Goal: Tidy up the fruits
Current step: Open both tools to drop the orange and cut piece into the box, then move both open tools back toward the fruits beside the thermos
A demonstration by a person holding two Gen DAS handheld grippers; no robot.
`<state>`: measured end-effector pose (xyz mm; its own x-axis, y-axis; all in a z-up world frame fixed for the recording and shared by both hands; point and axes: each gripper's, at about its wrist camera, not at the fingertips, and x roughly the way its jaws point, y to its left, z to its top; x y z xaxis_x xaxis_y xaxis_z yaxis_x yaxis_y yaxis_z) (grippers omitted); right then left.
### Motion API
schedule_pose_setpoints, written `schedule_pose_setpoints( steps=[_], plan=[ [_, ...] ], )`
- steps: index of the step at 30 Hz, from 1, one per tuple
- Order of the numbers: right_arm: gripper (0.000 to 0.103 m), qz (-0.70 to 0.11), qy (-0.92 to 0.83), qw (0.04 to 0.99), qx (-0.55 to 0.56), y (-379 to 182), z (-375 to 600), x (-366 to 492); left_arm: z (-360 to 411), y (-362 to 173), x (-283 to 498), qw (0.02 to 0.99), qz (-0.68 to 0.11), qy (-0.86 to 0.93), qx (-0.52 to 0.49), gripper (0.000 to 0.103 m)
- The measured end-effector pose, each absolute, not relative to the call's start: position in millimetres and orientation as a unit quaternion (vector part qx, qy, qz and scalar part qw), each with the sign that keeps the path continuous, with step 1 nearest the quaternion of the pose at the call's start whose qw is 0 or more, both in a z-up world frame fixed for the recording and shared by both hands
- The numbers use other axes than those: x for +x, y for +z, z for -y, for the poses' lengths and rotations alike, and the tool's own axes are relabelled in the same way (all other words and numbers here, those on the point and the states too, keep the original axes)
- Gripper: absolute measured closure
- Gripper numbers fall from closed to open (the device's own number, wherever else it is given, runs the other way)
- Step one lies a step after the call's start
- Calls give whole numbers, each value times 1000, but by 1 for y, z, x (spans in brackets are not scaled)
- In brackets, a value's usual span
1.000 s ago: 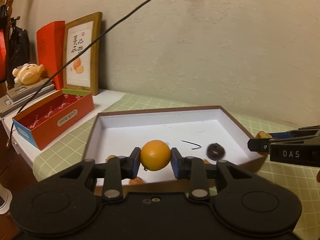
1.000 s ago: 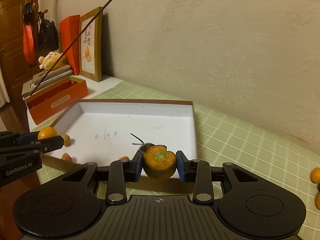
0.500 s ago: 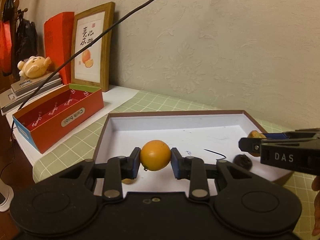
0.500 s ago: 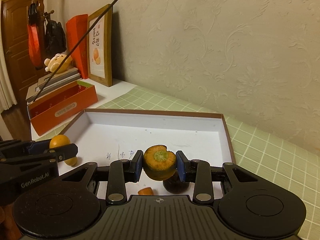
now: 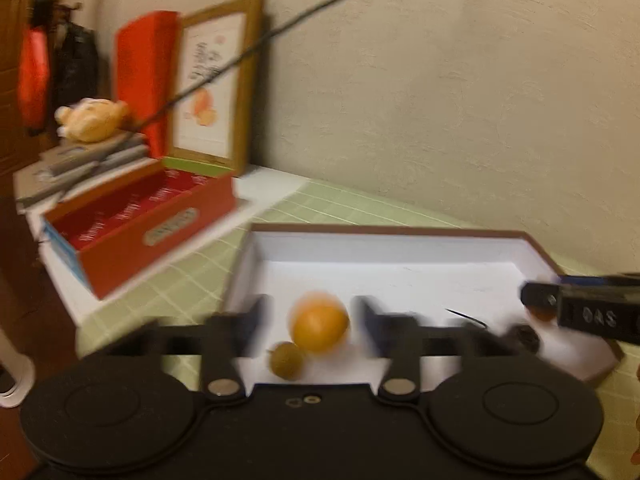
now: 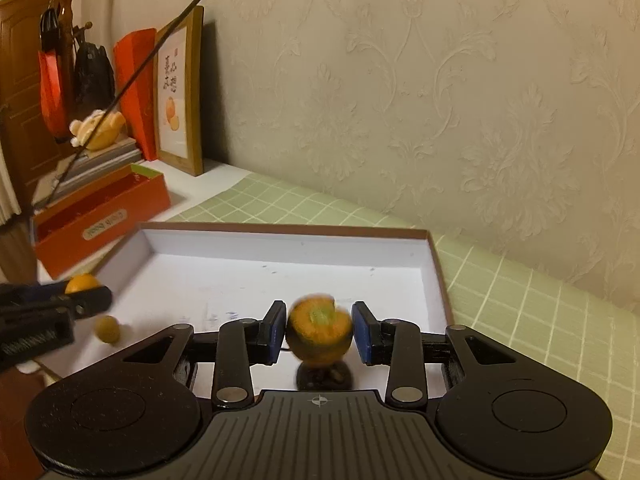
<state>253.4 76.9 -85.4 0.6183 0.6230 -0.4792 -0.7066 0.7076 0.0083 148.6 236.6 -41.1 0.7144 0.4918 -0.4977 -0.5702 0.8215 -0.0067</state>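
Note:
A white tray with a brown rim lies on the green checked cloth. My left gripper hangs over its near left part with jaws opening. A blurred orange is between the pads, which no longer touch it. A small brownish fruit lies just below. My right gripper is over the tray too, its jaws opening. The orange with a green stem end sits loose between them, above a dark fruit. Each gripper shows in the other's view: the right gripper and the left gripper.
A red open box stands left of the tray, with a framed picture, a plush toy and stacked books behind it. A black cable crosses overhead. The wall runs close behind the tray. Green cloth extends right.
Both grippers moved forward over the tray. Both sets of jaws spread apart and let go of their oranges, which now blur between the pads.

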Motion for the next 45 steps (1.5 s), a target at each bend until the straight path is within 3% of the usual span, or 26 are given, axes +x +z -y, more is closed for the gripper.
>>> schedule_pose_setpoints(
  steps=[1,2,24,37,45],
  plan=[
    [2,-220,355,904,-91,-86,-76,253,-235,-39,145,923,-228,303,-70,9],
    [0,-195,349,913,-79,-87,-71,249,-237,-37,143,925,-222,302,-67,6],
    [0,-219,352,907,-72,-83,-52,253,-234,-29,135,928,-223,290,-63,6],
    [0,-204,304,928,-67,-53,16,235,-172,-4,149,947,-223,217,-75,7],
    [0,-195,242,950,-44,-38,94,238,-114,1,164,961,-220,162,-29,9]
  ],
)
